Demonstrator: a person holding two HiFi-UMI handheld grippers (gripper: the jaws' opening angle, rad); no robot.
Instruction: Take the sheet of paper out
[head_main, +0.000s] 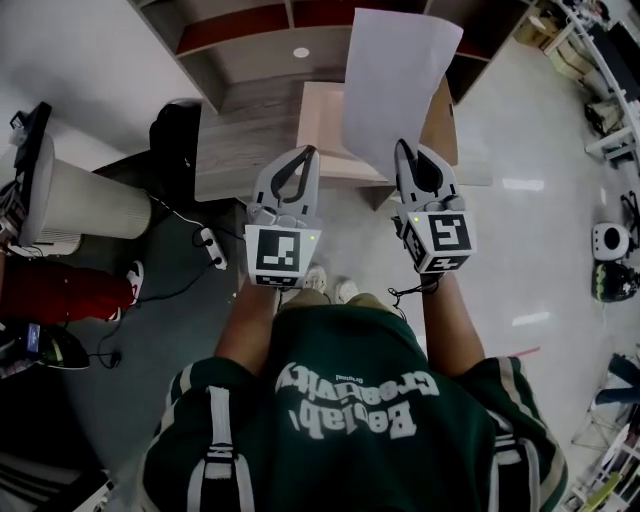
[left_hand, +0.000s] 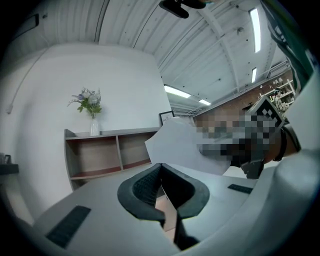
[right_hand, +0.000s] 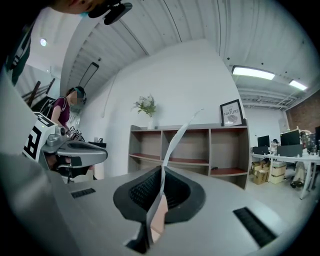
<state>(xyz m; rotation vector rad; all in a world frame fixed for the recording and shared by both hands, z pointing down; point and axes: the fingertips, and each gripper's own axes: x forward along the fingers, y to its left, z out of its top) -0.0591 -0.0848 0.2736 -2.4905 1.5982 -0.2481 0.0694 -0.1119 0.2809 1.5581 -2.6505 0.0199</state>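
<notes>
Right tongs (head_main: 403, 148) are clamping the sheet of paper (head_main: 397, 75) by its near short edge, pads pressing on it with no gap showing. The sheet is rising up and forward from the tips, long axis roughly along the tongs' own line. Its far end is hanging free in the air and touching nothing. Left tongs (head_main: 311, 152) are sitting just beside it on the left, closed tip to tip with nothing between them and not touching the paper. So the right hand alone is carrying it, and any next move is turning on that single edge pinch. The head view is showing the sheet face-on with its full outline, over a pale box-like piece (head_main: 322, 125) (can't tell what it is) in front of the shelf (head_main: 250, 45). The right gripper view is showing the sheet (right_hand: 172, 142) edge-on as a thin twisting strip leaving the tongs (right_hand: 162, 169), which the head view is hiding. The left gripper view is showing the broad face (left_hand: 175, 145) off to the right of its shut tongs (left_hand: 161, 166). My read: the sheet is already out and clear, and flapping or slipping from the pinch is the risk.
</notes>
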